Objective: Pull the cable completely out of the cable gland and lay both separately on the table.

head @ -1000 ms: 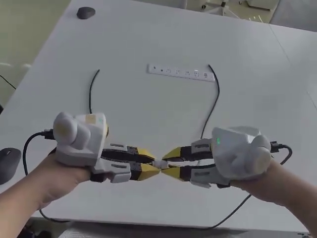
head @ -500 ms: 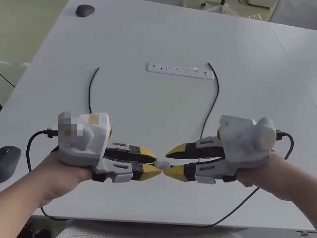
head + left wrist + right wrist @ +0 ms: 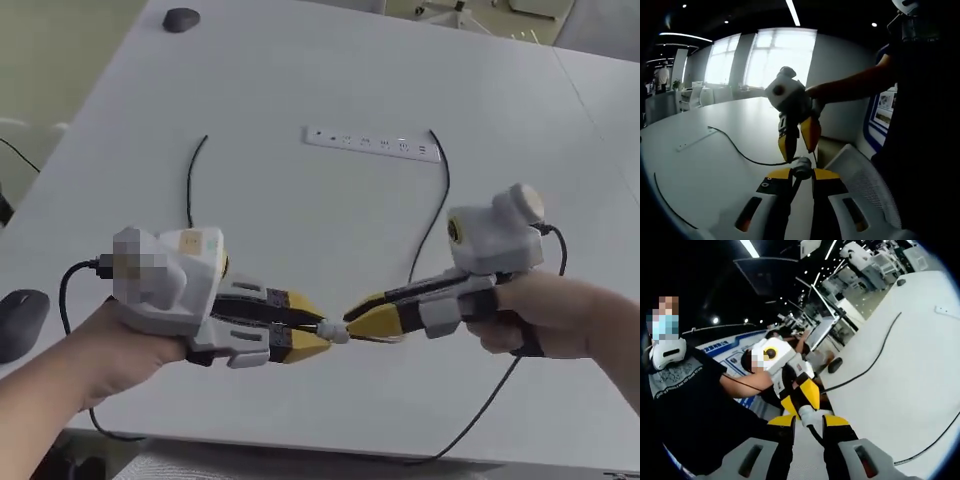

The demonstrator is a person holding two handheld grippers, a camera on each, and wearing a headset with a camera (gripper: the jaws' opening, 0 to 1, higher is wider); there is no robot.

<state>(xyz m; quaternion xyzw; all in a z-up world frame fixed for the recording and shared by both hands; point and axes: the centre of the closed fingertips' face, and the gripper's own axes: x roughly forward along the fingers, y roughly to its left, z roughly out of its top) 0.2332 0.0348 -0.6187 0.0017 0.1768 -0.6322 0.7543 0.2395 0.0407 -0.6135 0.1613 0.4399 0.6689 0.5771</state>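
Observation:
A small pale cable gland [image 3: 331, 330] hangs just above the table's near edge between the two yellow tips. My left gripper [image 3: 318, 333] comes in from the left and is shut on the cable gland [image 3: 801, 167]. From the right, my right gripper [image 3: 352, 323] meets it tip to tip, rolled onto its side. In the right gripper view the white gland [image 3: 810, 415] sits at my right gripper [image 3: 809, 421] tips. A black cable [image 3: 815, 433] runs back from it between the jaws, which are shut on it. The right gripper [image 3: 799, 150] touches the gland from above in the left gripper view.
A white power strip [image 3: 372, 144] lies at mid-table, with a black lead [image 3: 436, 215] curving down from it. A loose black cable [image 3: 191, 180] lies to the left. One mouse [image 3: 20, 322] sits at the left edge and another [image 3: 181, 18] at the far end.
The right gripper has rolled about a quarter turn, so its camera box now stands on top, and its hand has shifted right. The left gripper and the gland have stayed put.

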